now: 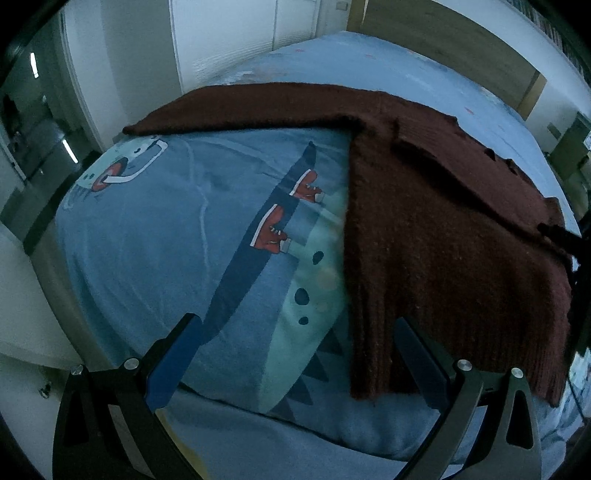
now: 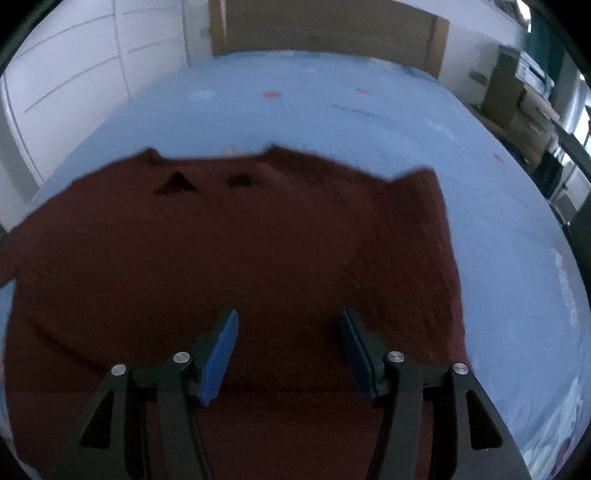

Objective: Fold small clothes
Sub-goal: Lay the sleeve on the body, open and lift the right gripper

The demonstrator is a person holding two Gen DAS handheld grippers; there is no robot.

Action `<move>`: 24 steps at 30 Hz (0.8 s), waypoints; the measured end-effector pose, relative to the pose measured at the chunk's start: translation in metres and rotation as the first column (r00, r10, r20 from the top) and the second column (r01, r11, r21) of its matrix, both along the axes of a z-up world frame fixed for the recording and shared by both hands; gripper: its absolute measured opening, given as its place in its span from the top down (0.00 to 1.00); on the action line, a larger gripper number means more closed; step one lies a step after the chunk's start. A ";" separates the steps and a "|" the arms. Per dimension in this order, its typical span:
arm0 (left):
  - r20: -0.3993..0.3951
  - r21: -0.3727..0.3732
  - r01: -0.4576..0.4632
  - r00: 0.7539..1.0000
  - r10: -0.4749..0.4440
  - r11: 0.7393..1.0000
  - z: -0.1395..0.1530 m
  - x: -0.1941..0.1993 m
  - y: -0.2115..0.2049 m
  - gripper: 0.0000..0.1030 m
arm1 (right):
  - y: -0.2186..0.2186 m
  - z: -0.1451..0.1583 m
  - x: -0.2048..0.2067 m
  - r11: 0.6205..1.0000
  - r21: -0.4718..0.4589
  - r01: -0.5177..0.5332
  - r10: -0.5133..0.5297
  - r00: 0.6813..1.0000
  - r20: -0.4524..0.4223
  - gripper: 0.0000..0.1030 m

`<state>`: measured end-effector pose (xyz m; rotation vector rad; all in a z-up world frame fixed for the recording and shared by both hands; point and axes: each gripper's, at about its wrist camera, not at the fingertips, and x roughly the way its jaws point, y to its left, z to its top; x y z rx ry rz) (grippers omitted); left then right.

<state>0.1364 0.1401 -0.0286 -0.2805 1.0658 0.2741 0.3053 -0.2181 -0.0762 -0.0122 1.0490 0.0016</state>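
A dark brown knitted sweater (image 1: pixel 436 229) lies spread on the blue bed, one sleeve (image 1: pixel 236 107) stretched out flat to the left. My left gripper (image 1: pixel 295 325) hovers open over the bedsheet at the sweater's lower left hem edge, with its right finger (image 1: pixel 421 354) over the knit. In the right wrist view the sweater (image 2: pixel 221 251) fills the picture, slightly blurred. My right gripper (image 2: pixel 290 321) stands open above the sweater's body, blue pads (image 2: pixel 218 358) apart and nothing between them. A dark tip of the other gripper (image 1: pixel 557 232) shows at the sweater's right edge.
The bedsheet (image 1: pixel 184 229) is blue with cartoon prints and red sneakers (image 1: pixel 273 229). A white wardrobe (image 1: pixel 229 37) and a wooden headboard (image 2: pixel 325 29) stand behind the bed. Shelves with boxes (image 2: pixel 524 96) are at the right. The bed's left edge (image 1: pixel 48 258) is close.
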 end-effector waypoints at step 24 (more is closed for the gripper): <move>0.074 0.095 -0.034 0.997 0.027 0.995 0.024 0.037 0.009 0.01 | 0.002 -0.007 -0.004 1.000 0.005 0.009 -0.009 1.000 0.002 0.38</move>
